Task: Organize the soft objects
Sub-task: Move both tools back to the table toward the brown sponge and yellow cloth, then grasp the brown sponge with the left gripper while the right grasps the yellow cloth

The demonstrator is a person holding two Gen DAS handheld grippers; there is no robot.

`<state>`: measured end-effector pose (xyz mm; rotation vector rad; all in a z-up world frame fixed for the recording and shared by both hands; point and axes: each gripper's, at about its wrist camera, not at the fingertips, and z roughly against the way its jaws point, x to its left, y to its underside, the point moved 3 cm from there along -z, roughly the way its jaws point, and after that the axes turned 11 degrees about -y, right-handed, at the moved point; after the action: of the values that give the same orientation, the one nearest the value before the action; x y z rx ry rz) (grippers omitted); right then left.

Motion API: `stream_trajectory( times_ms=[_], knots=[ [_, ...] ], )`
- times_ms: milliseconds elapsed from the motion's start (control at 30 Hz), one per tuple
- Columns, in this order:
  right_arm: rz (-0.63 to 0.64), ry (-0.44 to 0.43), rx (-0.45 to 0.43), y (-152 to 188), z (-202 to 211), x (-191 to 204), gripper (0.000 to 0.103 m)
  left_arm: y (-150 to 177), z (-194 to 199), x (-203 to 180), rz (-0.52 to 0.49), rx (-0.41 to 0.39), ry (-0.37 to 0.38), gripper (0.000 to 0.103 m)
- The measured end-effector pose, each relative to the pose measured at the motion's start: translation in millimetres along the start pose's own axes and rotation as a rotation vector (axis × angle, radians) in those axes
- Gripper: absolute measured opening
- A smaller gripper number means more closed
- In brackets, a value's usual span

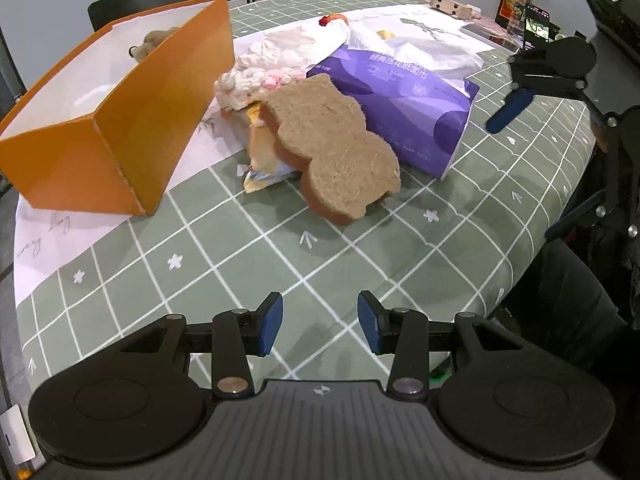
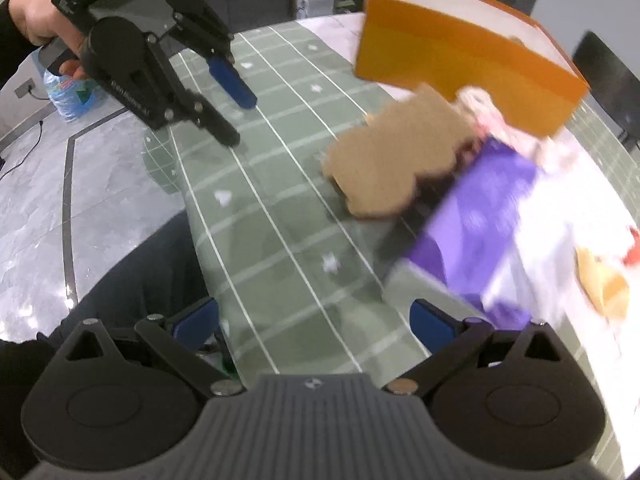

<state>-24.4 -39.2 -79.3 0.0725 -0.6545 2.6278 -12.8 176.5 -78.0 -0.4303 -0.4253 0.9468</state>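
Progress looks slight. Orange box (image 1: 120, 120) stands at the left of the desk (image 1: 280, 248), open-topped, and only one item shows inside it: a small brown plush (image 1: 150, 42) near the far wall. Most of the box floor that can be seen is bare and white.

Just right of the box the rest waits in a heap. A knitted cream-and-pink piece (image 1: 248, 84) lies nearest the box. A yellowish packet (image 1: 262, 160) sits under the front of the heap. A tan bear-shaped sponge (image 1: 332, 152) leans over it, flat and fuzzy on top with a darker brown edge. It is tilted, with its lower end touching the cloth. Behind it lies a purple tissue pack (image 1: 404, 112), soft-sided and creased, and beyond that white fabric (image 1: 304, 44) and a toy with a red tip (image 1: 332, 20). All of these are still outside the box, so I judge most of the sorting remains.

Left gripper (image 1: 320, 322) hovers over bare desk in front of the sponge, jaws released and holding nothing. Right gripper (image 2: 316, 324) is at the desk's right side by the tissue pack, jaws spread wide and empty too; its view is blurred.
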Motion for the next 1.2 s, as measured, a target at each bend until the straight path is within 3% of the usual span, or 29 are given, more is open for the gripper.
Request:
stream_trajectory(
  times_ms=[300, 400, 600, 900, 1200],
  knots=[
    [-0.115, 0.089, 0.015, 44, 20, -45, 0.1, -30, -12, -5, 0.027, -0.054, 0.025, 0.057],
    [-0.164, 0.114, 0.004, 55, 27, -60, 0.1, -44, -14, -7, 0.05, -0.102, 0.005, 0.067],
    [-0.215, 0.147, -0.019, 68, 32, -83, 0.1, -70, -20, -17, 0.111, -0.159, -0.067, 0.081],
    [-0.258, 0.16, -0.052, 78, 38, -106, 0.1, -92, -32, -43, 0.189, -0.216, -0.156, 0.086],
    [-0.268, 0.142, -0.057, 87, 33, -113, 0.1, -96, -50, -56, 0.172, -0.21, -0.271, 0.094]
  ],
)
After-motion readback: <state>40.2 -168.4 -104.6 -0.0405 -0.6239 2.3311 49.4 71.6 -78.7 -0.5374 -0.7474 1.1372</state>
